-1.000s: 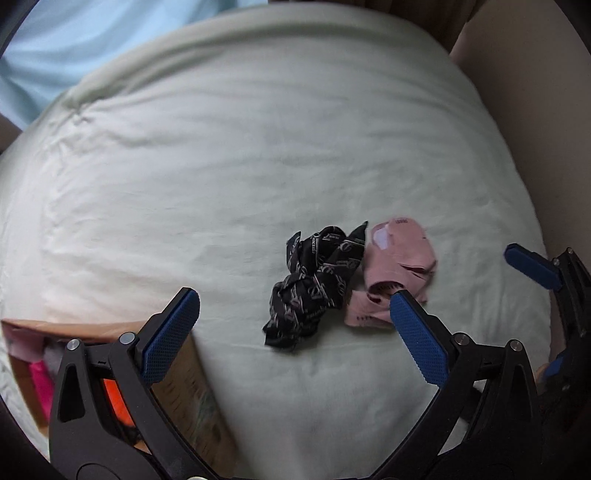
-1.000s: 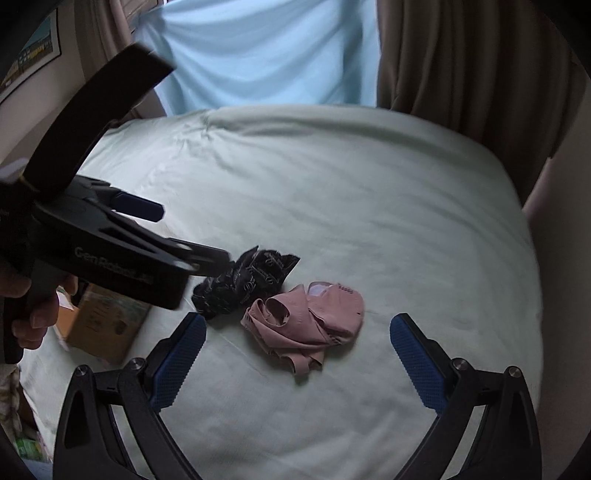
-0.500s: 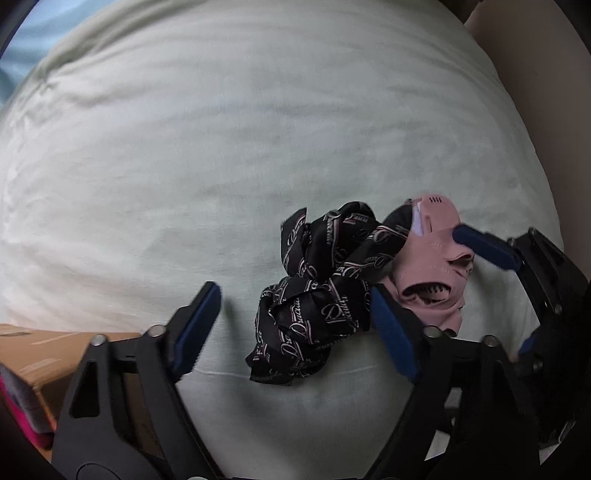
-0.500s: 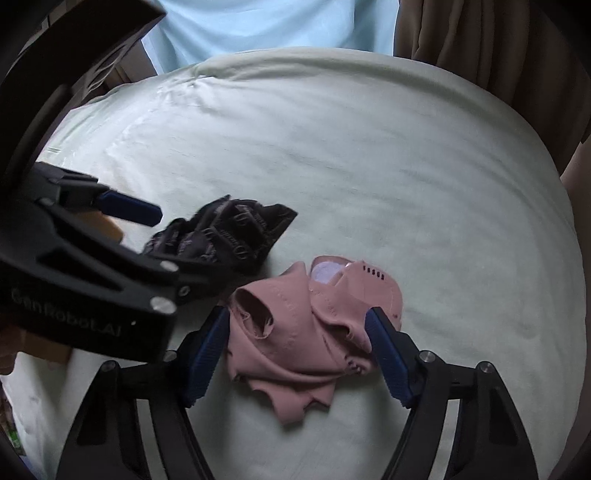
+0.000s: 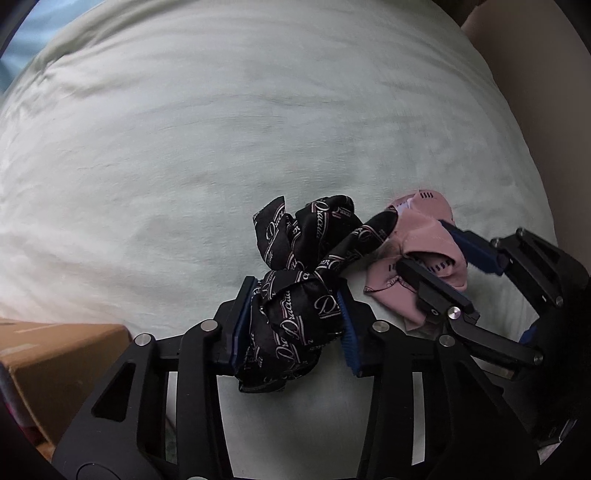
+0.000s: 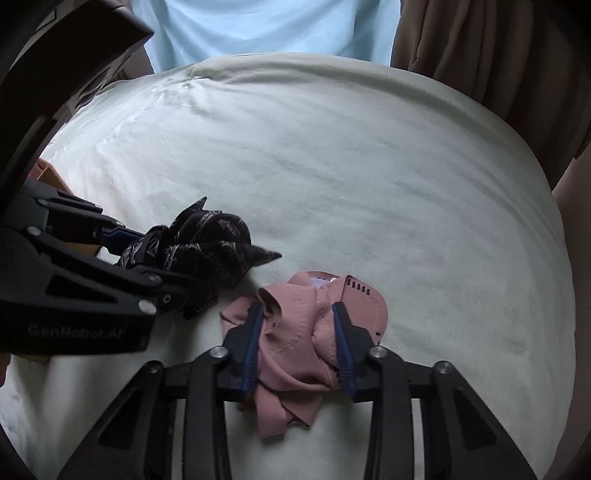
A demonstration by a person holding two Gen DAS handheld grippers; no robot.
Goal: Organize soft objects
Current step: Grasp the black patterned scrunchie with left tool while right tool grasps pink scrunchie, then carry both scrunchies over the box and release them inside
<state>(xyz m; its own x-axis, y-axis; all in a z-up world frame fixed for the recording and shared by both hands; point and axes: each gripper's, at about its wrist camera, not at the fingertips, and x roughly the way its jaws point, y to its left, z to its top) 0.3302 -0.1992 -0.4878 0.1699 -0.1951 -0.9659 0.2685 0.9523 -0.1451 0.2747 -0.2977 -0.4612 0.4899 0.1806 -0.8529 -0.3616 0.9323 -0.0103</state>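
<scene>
A crumpled black cloth with pale script print [image 5: 295,295] lies on the pale green bed sheet [image 5: 221,129]. My left gripper [image 5: 291,317] is shut on its near part. The cloth also shows in the right wrist view [image 6: 207,240], where the left gripper [image 6: 122,251] comes in from the left. A crumpled pink garment [image 6: 299,332] lies just right of the black cloth. My right gripper [image 6: 297,336] is shut on it. The pink garment also shows in the left wrist view [image 5: 421,240], with the right gripper [image 5: 436,254] closed around it.
A brown cardboard box [image 5: 55,362] stands at the bed's near left edge, with pink items beside it. Brown curtains [image 6: 498,55] hang beyond the bed at the right, and a light blue curtain [image 6: 258,26] at the back. The sheet [image 6: 369,166] stretches wide beyond the garments.
Both grippers moved down and forward onto the garments and closed: the left on the black cloth, the right on the pink garment. Both were open and apart before.
</scene>
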